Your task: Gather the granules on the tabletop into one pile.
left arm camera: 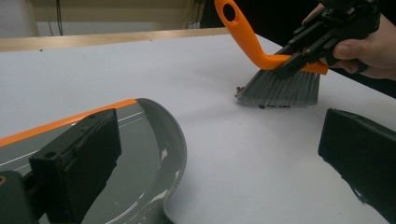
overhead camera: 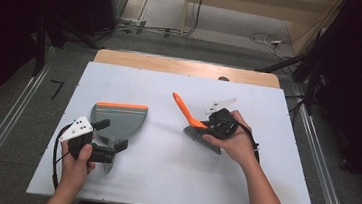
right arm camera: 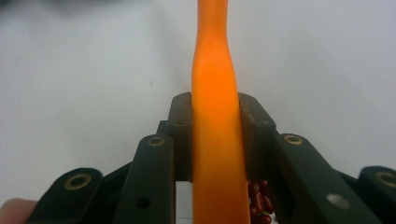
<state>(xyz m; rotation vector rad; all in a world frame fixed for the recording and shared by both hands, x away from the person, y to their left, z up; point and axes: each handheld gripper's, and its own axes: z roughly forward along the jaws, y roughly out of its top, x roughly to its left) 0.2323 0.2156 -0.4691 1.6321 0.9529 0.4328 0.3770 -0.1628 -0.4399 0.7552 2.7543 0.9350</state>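
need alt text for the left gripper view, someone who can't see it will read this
A hand brush with an orange handle and grey bristles, clamped in the right gripper, rests its bristles on a white table beside a few small dark red bits. In the foreground the left gripper stands open, one jaw over a grey dustpan.

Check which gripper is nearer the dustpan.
Left. The left gripper sits open at the dustpan handle end, fingers either side; the right gripper is off to its right, shut on the hand brush.

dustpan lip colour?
Orange strip along the front edge of the grey dustpan; clearest in the high view.
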